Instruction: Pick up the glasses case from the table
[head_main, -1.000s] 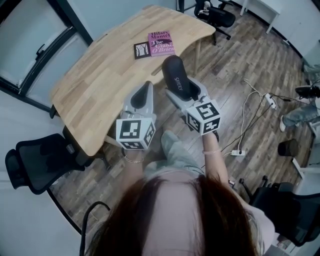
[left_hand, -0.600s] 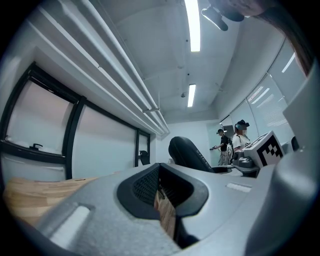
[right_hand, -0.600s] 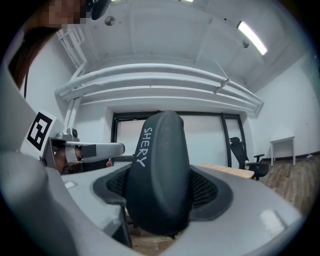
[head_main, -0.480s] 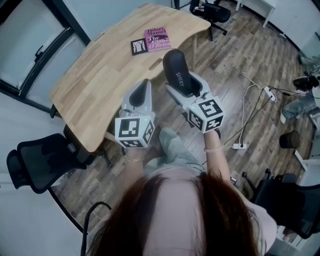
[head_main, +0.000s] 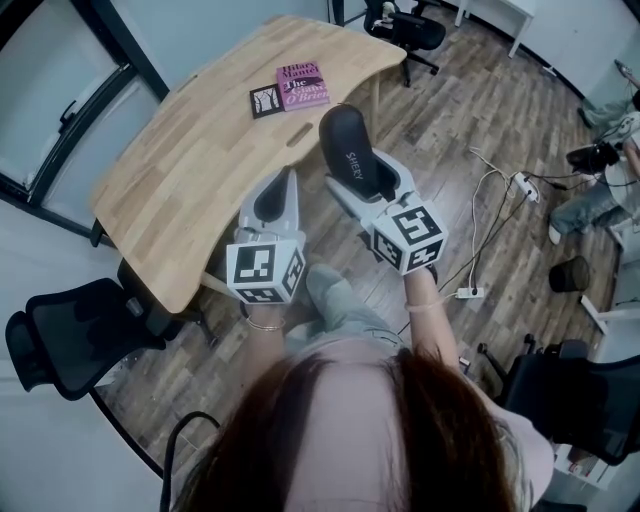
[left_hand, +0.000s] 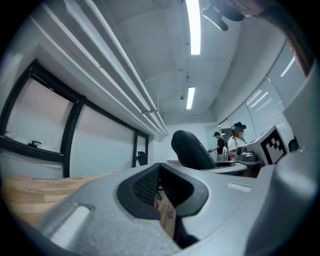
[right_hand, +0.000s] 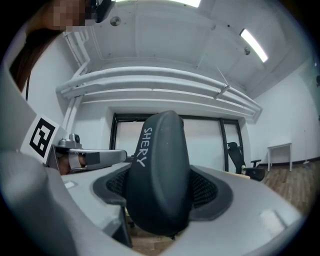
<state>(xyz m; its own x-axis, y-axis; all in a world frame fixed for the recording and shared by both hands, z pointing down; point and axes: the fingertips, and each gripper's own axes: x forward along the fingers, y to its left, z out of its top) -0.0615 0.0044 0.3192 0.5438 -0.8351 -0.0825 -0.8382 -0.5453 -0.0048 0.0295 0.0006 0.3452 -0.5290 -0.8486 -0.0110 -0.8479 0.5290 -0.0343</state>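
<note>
The glasses case (head_main: 350, 150) is black, oblong and printed "SHERY". My right gripper (head_main: 368, 182) is shut on its lower end and holds it in the air past the near edge of the wooden table (head_main: 190, 160). In the right gripper view the case (right_hand: 157, 175) stands upright between the two dark pads. My left gripper (head_main: 279, 194) hangs beside it on the left, shut with nothing in it. In the left gripper view its jaws (left_hand: 160, 187) meet, and the case (left_hand: 192, 150) shows to the right.
A pink book (head_main: 302, 85) and a small black card (head_main: 265, 101) lie at the table's far end. Black office chairs stand at the near left (head_main: 75, 335) and far back (head_main: 400, 25). Cables and a power strip (head_main: 468, 293) lie on the wood floor to the right.
The table and book have drifted slightly up and left in the head view. Both grippers keep about the same place, and the case stays held in the right one.
</note>
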